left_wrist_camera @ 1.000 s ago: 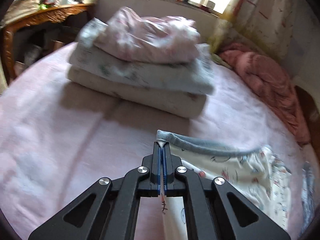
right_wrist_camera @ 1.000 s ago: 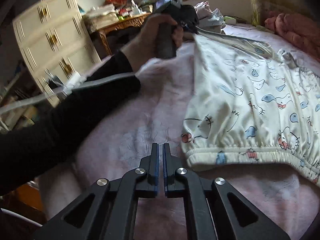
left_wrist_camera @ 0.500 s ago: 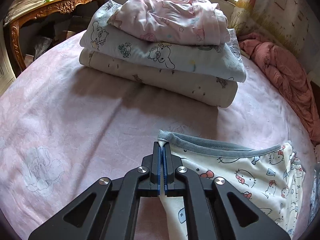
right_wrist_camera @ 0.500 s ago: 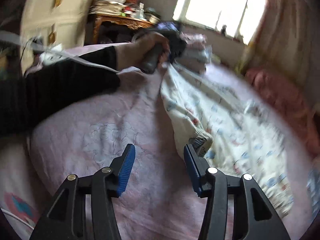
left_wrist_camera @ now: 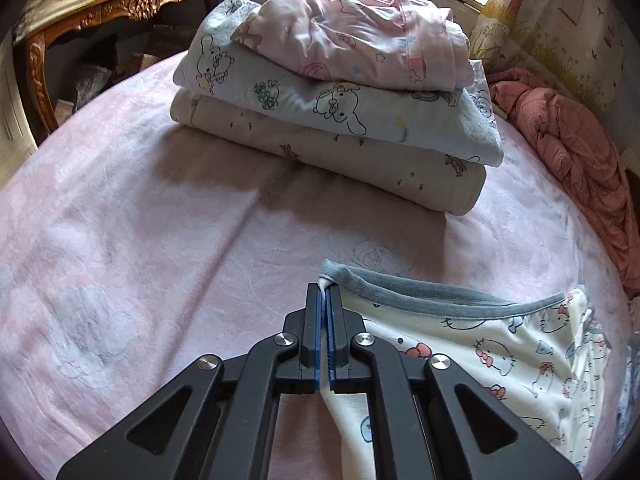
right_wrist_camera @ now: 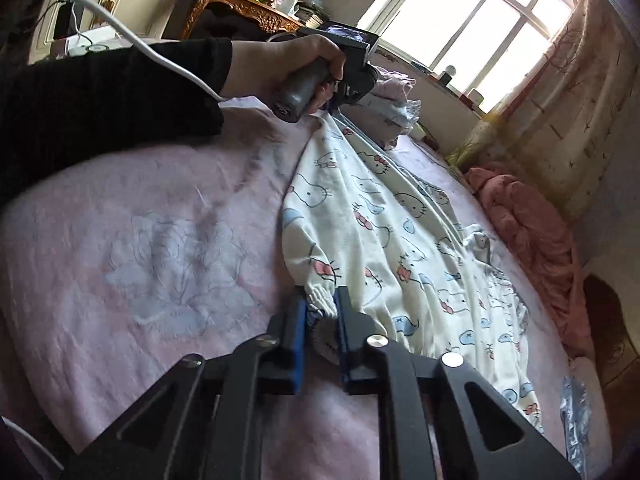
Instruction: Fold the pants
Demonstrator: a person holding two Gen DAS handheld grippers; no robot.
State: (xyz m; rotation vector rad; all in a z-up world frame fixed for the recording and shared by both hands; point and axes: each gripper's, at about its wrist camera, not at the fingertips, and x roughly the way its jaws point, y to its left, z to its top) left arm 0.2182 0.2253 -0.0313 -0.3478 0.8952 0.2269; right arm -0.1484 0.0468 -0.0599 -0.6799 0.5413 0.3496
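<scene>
The pants (right_wrist_camera: 384,236), cream with a cat print, lie spread along the pink bed (left_wrist_camera: 140,240), running from the near edge toward the far side where the window (right_wrist_camera: 460,28) stands; the left gripper (left_wrist_camera: 324,294) has its fingers (left_wrist_camera: 312,320) clenched on the corner of the grey waistband (left_wrist_camera: 420,292), a small tuft of fabric pinched out between the blue pads; in the right wrist view the same gripper is seen held in the person's left hand (right_wrist_camera: 288,64), black sleeve behind it, at the far end of the garment; the right gripper (right_wrist_camera: 320,312) sits at the near end, its fingers (right_wrist_camera: 296,332) partly parted around the gathered elastic cuff (right_wrist_camera: 320,300) of one leg, the cuff lying between the pads, touching at least the right one; whether they grip it firmly I cannot tell; beyond the waistband, toward the far edge of the bed, a stack of folded clothes (left_wrist_camera: 340,92) rests, a pink piece on top, a pale blue one under it, a beige one at the bottom; a crumpled salmon blanket (left_wrist_camera: 572,152) lies along the right edge; a carved wooden desk (left_wrist_camera: 120,8) stands off the far left corner.
</scene>
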